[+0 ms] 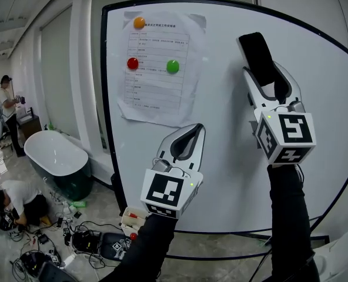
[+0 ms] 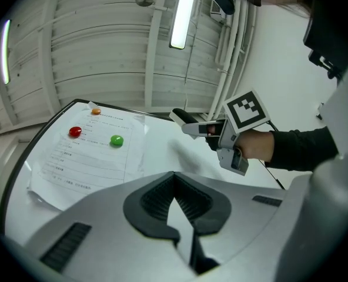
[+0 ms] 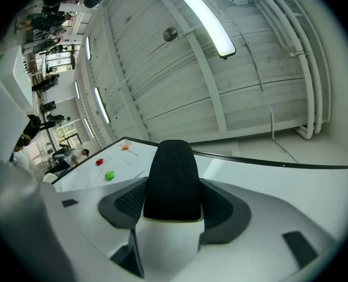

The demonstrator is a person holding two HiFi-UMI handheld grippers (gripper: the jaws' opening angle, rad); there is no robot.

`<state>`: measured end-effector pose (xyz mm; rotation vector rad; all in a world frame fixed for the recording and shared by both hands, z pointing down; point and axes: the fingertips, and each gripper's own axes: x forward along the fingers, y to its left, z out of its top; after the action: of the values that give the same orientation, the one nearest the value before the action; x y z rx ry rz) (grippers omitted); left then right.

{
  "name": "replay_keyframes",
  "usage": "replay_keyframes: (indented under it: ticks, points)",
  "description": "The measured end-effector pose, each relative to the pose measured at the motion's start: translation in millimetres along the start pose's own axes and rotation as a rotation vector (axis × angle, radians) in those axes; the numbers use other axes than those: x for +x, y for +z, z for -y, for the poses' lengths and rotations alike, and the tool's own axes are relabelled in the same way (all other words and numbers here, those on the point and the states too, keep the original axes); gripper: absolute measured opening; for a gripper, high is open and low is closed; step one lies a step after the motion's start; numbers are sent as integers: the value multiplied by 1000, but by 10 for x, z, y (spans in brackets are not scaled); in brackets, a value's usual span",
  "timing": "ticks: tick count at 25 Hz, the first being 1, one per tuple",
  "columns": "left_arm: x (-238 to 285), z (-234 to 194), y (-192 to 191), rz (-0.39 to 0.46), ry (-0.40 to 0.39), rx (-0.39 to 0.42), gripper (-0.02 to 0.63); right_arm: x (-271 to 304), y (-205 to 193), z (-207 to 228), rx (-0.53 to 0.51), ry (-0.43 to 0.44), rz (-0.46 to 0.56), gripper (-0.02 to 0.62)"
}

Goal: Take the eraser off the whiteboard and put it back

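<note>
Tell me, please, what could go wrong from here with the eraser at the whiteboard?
1. The right gripper holds the eraser by one end, much of it jutting out; pressed onto the whiteboard, it might pivot or slip.
2. The paper sheet hangs nearby under small magnets; a stray sweep could dislodge it.

Ceiling [image 3: 162, 81]: white ribbed panels, fills top of both gripper views.
Light: long strip lamp [image 2: 183, 13] lit at 12 in left gripper view.
Pipes [image 3: 313, 69]: white, along ceiling at 2 in right gripper view.
Pillar [image 1: 83, 69]: white, sq., at 10 in head view.
Tub [image 1: 53, 157]: white inside, dark green outside, at 8.
Floor [image 1: 100, 201]: grey, glossy; cables [image 1: 74, 239] + gear strewn at 7.
People: standing person [image 1: 8, 107] at 9, crouching person [image 1: 18, 198] at 8.
</note>
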<state>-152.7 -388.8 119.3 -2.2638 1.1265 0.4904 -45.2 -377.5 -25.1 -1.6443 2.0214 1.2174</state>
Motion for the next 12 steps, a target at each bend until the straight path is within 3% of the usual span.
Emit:
replay_keyframes:
  ticks: [12]
  points:
    - [-117,302,51,-32,-9,20,6,-715,335,224,139,-24,8,272]
